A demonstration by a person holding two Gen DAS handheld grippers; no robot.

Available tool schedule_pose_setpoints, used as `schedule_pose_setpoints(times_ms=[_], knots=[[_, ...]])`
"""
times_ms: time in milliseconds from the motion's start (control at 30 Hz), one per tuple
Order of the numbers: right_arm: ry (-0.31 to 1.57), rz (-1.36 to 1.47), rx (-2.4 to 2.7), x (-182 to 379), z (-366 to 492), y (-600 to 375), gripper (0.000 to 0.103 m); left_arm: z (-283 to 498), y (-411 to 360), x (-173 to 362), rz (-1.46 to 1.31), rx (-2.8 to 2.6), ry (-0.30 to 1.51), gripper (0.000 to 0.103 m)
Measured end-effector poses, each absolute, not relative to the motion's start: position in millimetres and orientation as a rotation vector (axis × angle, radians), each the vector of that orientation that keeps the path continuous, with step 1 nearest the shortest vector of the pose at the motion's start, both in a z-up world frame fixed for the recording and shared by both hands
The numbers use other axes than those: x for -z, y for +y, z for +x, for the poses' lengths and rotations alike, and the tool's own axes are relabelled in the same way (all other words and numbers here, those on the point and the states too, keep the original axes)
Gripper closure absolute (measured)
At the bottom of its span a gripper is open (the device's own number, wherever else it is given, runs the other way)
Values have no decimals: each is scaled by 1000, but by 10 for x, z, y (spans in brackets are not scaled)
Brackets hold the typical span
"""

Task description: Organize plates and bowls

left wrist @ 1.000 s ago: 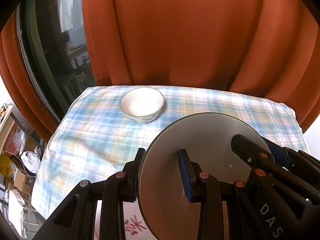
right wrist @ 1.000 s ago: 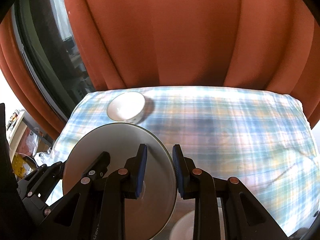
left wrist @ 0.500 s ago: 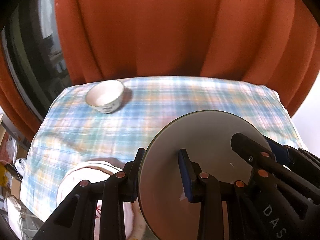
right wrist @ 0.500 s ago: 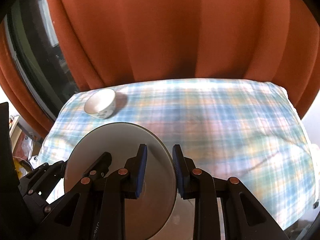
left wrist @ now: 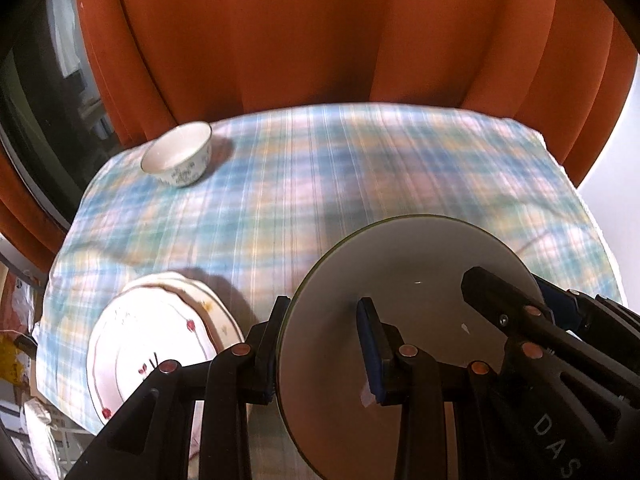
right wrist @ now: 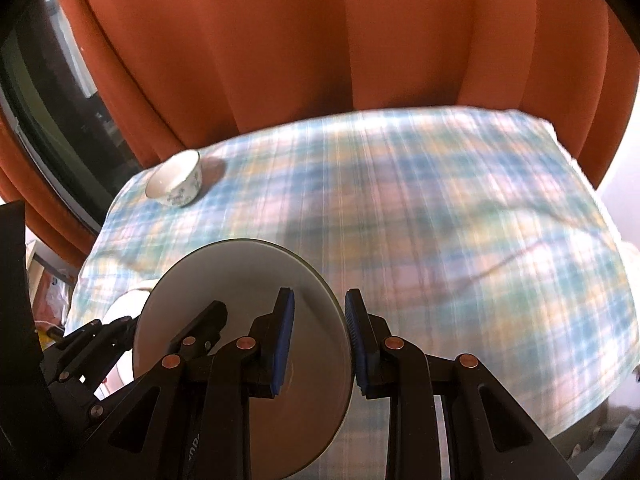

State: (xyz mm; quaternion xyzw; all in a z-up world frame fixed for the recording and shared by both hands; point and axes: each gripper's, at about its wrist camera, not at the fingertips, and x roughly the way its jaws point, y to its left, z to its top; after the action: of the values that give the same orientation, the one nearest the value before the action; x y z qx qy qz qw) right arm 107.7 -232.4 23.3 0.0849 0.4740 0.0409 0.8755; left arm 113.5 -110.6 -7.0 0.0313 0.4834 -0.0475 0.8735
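You have the grey plate (left wrist: 404,288) lifted off the cloth (left wrist: 360,184), and both grippers share it. Your left gripper (left wrist: 324,344) is closed on its left rim, one finger under and one on the face. Your right gripper (right wrist: 318,344) pinches the opposite rim, its blue pads (right wrist: 285,340) on either side of the edge. The plate is plain, matte grey with a thin dark rim, shallow and tilted toward you.

By my reading you are midway: this plate is not yet set down. Left of the plate and lower, a stack of white plates (left wrist: 160,340) with red marks lies on the cloth, a likely place for it. Far beyond the plate to the left, near the curtain (left wrist: 320,40), a small patterned bowl (left wrist: 178,160) stands alone, untouched.
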Motion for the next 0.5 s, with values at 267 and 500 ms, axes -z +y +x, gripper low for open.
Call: schedule_pose_setpoints(times_ms=[267, 500], knots=[[1038, 156, -76, -74, 977, -2315, 73, 1046, -1119, 236, 47, 112, 1068, 70], [1074, 144, -85, 34, 986, -2271, 73, 1042, -1075, 346, 43, 88, 1098, 70]])
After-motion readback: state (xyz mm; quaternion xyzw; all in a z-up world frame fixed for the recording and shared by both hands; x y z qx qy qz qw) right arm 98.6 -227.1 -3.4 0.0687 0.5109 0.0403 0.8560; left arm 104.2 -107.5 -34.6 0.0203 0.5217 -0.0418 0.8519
